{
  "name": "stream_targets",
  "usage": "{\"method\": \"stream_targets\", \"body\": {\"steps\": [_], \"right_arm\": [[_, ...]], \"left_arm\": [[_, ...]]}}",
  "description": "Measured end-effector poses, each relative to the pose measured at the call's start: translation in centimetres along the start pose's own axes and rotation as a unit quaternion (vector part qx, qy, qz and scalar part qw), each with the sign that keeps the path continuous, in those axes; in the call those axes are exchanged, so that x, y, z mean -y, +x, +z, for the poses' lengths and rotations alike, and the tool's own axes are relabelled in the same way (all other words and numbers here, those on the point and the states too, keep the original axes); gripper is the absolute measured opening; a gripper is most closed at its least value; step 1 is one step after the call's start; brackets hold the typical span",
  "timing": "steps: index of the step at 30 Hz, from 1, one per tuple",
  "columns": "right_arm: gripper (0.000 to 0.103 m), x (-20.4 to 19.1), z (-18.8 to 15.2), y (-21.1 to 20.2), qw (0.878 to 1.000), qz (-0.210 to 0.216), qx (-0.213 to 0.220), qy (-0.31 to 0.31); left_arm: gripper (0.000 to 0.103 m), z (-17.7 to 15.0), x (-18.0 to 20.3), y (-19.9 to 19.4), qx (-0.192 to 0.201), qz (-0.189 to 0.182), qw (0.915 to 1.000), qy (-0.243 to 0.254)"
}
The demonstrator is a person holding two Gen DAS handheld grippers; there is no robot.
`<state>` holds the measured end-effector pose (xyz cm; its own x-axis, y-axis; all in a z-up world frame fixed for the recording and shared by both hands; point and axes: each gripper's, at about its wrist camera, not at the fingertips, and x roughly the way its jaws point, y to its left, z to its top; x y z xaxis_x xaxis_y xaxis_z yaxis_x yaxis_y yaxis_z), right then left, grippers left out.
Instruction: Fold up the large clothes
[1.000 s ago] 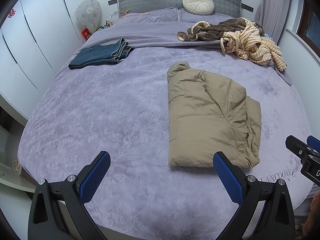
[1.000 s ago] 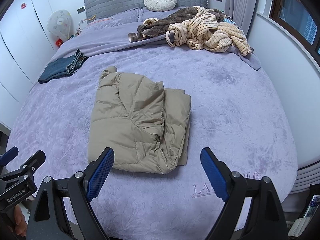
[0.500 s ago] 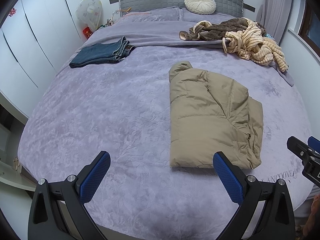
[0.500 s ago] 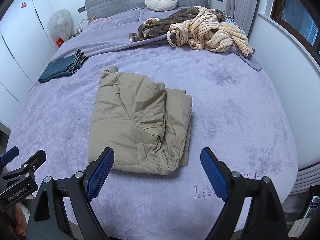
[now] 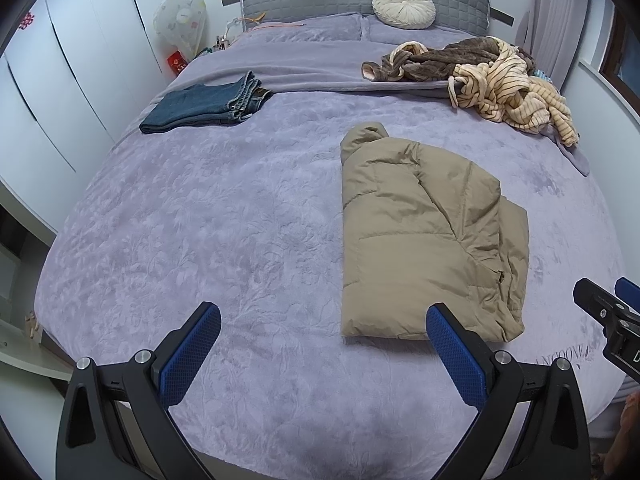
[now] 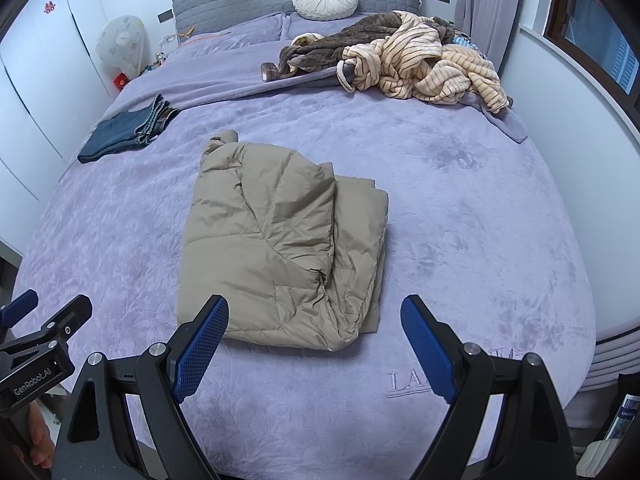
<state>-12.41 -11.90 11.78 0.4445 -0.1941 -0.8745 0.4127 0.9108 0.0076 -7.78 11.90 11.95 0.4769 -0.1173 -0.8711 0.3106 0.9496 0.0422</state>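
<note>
A tan puffer jacket (image 5: 424, 240) (image 6: 280, 248) lies folded into a rough rectangle on the purple bed cover (image 5: 200, 220) (image 6: 460, 220), its hood end toward the headboard. My left gripper (image 5: 320, 344) hangs open above the bed's near edge, left of the jacket's near corner, with nothing between its blue pads. My right gripper (image 6: 314, 344) is open too, held just in front of the jacket's near edge, apart from it. Each gripper shows at the side of the other's view.
Folded blue jeans (image 5: 204, 104) (image 6: 124, 132) lie at the far left of the bed. A heap of brown and striped cream clothes (image 5: 492, 76) (image 6: 404, 60) sits at the far right near a round cushion (image 5: 403, 6). White wardrobe doors (image 5: 60, 80) stand left, a window wall right.
The left wrist view has shifted slightly, so the jacket sits a little lower and further right in it. The right gripper has stayed put. Both stay open.
</note>
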Motion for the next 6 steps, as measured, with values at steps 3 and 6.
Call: {"method": "stream_targets", "body": {"steps": [3,6], "right_arm": [[0.09,0.07,-0.13,0.01,1.0,-0.001,-0.002,0.0],[0.09,0.08,-0.12,0.48,1.0,-0.001,-0.005,-0.001]], "left_arm": [[0.103,-0.03,-0.02,-0.02,0.006,-0.006,1.0,0.004],[0.103,0.11,0.22,0.1,0.005,-0.014,0.9999,0.008]]}}
